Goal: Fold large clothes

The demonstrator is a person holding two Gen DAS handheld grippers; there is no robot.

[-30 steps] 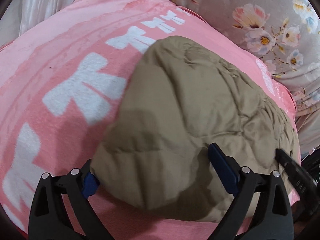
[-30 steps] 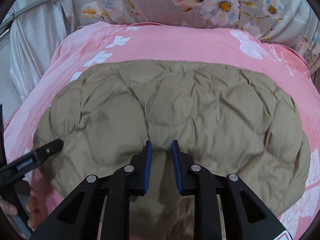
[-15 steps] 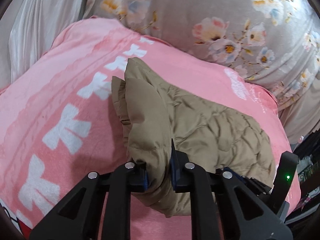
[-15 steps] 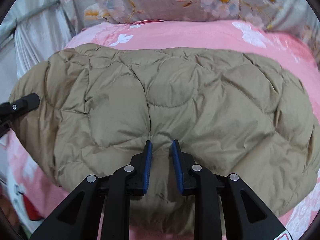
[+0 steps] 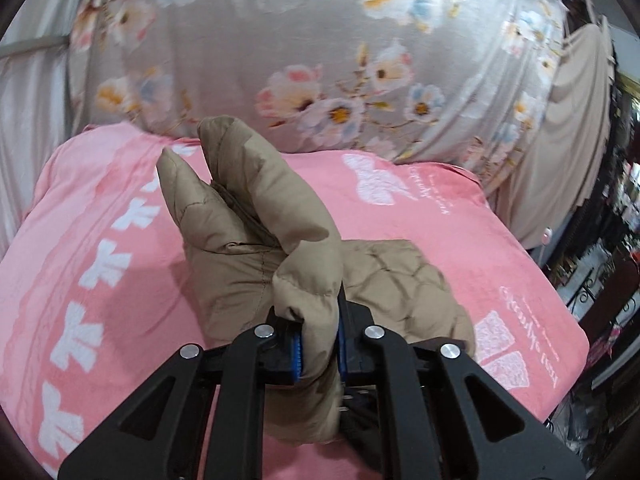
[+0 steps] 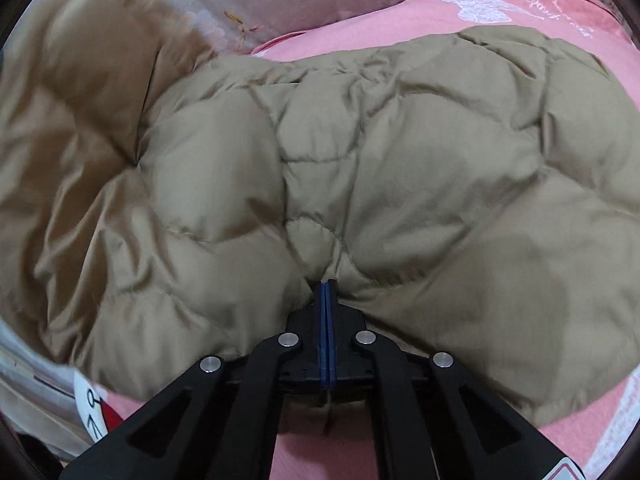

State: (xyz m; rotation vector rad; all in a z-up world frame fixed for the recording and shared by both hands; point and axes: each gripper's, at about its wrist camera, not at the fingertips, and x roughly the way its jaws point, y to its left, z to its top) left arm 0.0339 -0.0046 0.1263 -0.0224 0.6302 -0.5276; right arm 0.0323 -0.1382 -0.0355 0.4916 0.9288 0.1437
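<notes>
A tan quilted puffer jacket lies on a pink blanket with white bows. My left gripper is shut on a thick fold of the jacket's edge and holds it lifted, so the fabric stands upright above the bed. My right gripper is shut on the jacket's near edge, with its blue pads pressed together on a thin pinch of fabric. In the right wrist view the jacket's left part is raised and blurred.
A grey floral sheet hangs behind the bed. A beige cloth hangs at the right, with dark furniture past the bed's right edge. The pink blanket shows beyond the jacket.
My left gripper has shut on the jacket's edge and lifted it high off the blanket. My right gripper has shut fully on the near edge. The jacket's left side has risen.
</notes>
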